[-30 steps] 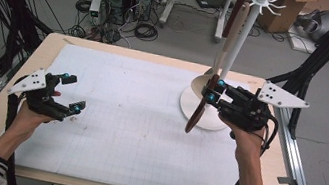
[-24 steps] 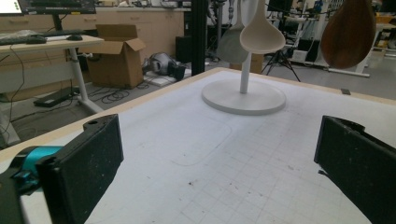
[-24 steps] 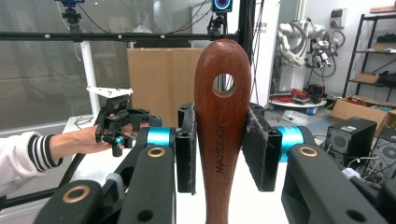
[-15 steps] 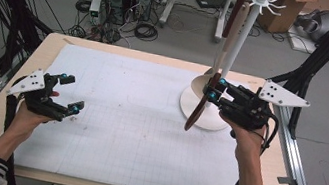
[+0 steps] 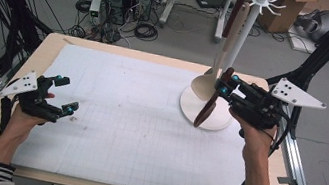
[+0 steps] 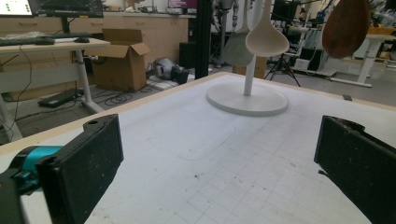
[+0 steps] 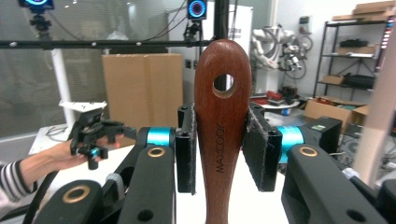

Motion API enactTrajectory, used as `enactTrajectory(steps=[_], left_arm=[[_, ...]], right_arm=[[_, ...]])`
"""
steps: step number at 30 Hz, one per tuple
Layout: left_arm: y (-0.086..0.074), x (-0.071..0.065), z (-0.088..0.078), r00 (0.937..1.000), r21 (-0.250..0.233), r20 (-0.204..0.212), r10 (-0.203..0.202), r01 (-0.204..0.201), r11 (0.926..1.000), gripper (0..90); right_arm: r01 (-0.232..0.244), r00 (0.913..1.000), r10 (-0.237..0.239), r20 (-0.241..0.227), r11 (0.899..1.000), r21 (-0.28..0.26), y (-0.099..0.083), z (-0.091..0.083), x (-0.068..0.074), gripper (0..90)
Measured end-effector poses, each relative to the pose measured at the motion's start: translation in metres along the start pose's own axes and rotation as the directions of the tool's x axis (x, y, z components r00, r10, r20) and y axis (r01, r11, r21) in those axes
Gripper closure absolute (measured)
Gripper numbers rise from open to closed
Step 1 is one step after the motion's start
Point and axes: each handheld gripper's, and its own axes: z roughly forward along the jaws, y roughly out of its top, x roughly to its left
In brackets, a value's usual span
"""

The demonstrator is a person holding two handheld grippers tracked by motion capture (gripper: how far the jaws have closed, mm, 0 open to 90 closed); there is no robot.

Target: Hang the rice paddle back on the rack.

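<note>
My right gripper (image 5: 225, 84) is shut on the handle of a dark wooden spoon (image 5: 207, 110), whose bowl hangs low over the round white base (image 5: 221, 120) of a utensil stand (image 5: 249, 25). In the right gripper view both pads (image 7: 187, 149) press the sides of the spoon handle (image 7: 221, 135), just below its hanging hole. A pale wooden spoon (image 5: 207, 82) hangs from the stand beside it. My left gripper (image 5: 65, 93) rests open at the table's left, nothing between its jaws; the left gripper view looks across the mat to the stand base (image 6: 247, 99) and the dark spoon's bowl (image 6: 346, 25).
A white gridded mat (image 5: 128, 117) covers most of the wooden table. Another dark utensil (image 5: 236, 8) hangs high on the stand. Black frame posts flank the table; computers and cables lie on the floor beyond its far edge.
</note>
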Motion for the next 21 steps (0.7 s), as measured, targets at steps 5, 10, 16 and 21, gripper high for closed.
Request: enactTrajectory(steps=[5, 10, 16, 21], left_arm=[[-0.006, -0.001, 0.003, 0.9998, 0.006, 0.014, -0.011, 0.011, 0.9999, 1.7], [-0.007, -0.002, 0.003, 0.9998, 0.007, 0.013, -0.017, 0.016, 0.9998, 1.7], [-0.008, -0.002, 0.005, 0.9999, 0.021, 0.008, -0.013, 0.013, 0.9997, 1.7], [-0.008, -0.001, 0.003, 0.9999, 0.018, 0.0, -0.016, 0.015, 0.9997, 1.7]], right_arm=[[0.002, 0.9986, -0.002, 0.053, 1.0, 0.002, 0.008, -0.005, 0.001, 68.0], [0.004, 0.9949, -0.002, 0.101, 1.0, -0.01, 0.015, -0.009, 0.0, 68.0], [-0.012, 0.9794, 0.012, 0.201, 1.0, 0.0, 0.024, -0.009, -0.003, 68.1], [-0.019, 0.9512, 0.016, 0.308, 1.0, 0.008, 0.036, -0.007, -0.005, 68.0]])
